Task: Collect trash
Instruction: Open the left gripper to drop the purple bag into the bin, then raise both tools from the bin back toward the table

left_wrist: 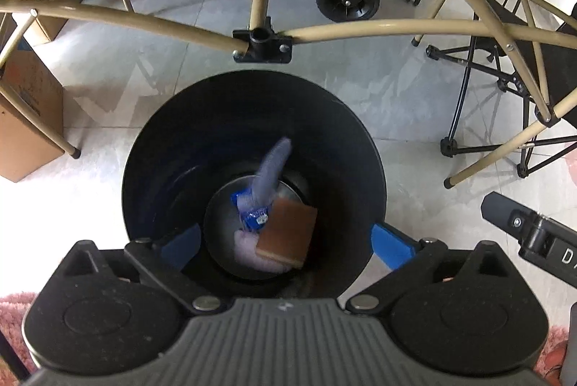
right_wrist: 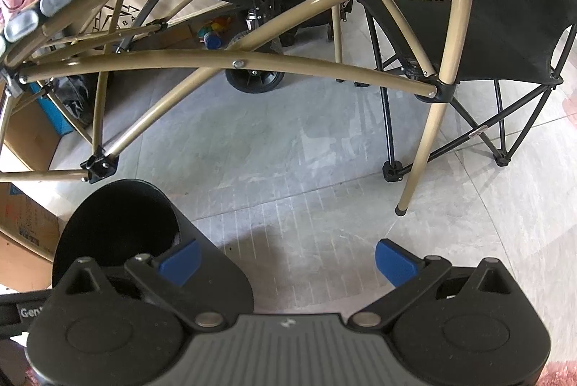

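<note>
From the left wrist, the left gripper [left_wrist: 285, 243] is seen spread wide over the black bin [left_wrist: 144, 148], nothing held; a blurred blue-grey item [left_wrist: 268, 175], blue wrapper [left_wrist: 254, 214] and brown sponge [left_wrist: 288, 231] lie inside. From the right wrist, the right gripper [right_wrist: 286, 258] is spread wide and empty above the floor [right_wrist: 288, 151], the bin [right_wrist: 119, 223] beside its left finger.

Both my grippers look the same: the left gripper [left_wrist: 286, 243] and right gripper [right_wrist: 286, 258] each have blue finger pads on black linkage arms with silver pivot screws. Behind that there's a ribbed grey housing with round black discs either side.
</note>
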Motion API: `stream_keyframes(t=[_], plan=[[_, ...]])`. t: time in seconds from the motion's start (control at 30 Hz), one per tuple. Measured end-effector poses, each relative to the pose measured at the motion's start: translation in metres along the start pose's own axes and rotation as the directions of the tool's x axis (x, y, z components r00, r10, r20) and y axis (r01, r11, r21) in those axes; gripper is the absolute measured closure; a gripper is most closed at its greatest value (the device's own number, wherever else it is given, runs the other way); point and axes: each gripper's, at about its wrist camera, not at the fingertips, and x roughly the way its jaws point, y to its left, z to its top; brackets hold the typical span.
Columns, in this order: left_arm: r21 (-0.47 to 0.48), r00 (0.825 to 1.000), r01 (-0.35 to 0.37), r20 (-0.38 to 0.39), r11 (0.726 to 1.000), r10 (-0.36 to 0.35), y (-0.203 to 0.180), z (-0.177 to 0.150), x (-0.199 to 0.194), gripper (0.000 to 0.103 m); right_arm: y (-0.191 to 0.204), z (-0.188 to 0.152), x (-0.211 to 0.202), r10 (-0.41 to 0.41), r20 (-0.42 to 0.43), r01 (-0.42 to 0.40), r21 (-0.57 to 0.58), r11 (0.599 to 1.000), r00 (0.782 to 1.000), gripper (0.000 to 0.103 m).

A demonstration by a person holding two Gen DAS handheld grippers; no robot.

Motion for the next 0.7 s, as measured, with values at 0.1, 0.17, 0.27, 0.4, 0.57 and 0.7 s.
stream_keyframes(t=[0.1,0.17,0.27,0.4,0.57,0.7], plan=[[0.001,1.000,-0.003,-0.006,1.000,0.003,0.000,0.002,0.000,0.000,-0.001,0.000,0.000,0.002,0.002,-0.002,-0.001,1.000,1.000,0.000],[0.000,1.000,-0.004,-0.003,1.000,0.004,0.001,0.001,-0.001,0.000,-0.001,0.000,0.000,0.002,0.001,-0.002,-0.001,1.000,1.000,0.000],[0.002,1.000,-0.005,-0.002,1.000,0.005,0.001,0.000,-0.002,0.000,-0.001,0.000,0.000,0.003,-0.001,-0.003,-0.002,1.000,1.000,0.000],[0.005,1.000,-0.007,-0.003,1.000,0.007,0.001,0.001,-0.002,0.000,-0.001,0.000,0.000,0.003,0.000,-0.003,-0.002,1.000,1.000,0.000],[0.007,1.000,-0.007,0.006,1.000,0.007,0.002,-0.001,-0.004,0.000,0.000,0.000,0.000,0.004,0.002,-0.004,-0.003,1.000,1.000,0.000],[0.005,1.000,-0.004,0.029,1.000,0.004,0.003,-0.003,-0.011,0.000,0.003,-0.001,-0.003,0.006,0.010,-0.006,-0.004,1.000,1.000,0.000]])
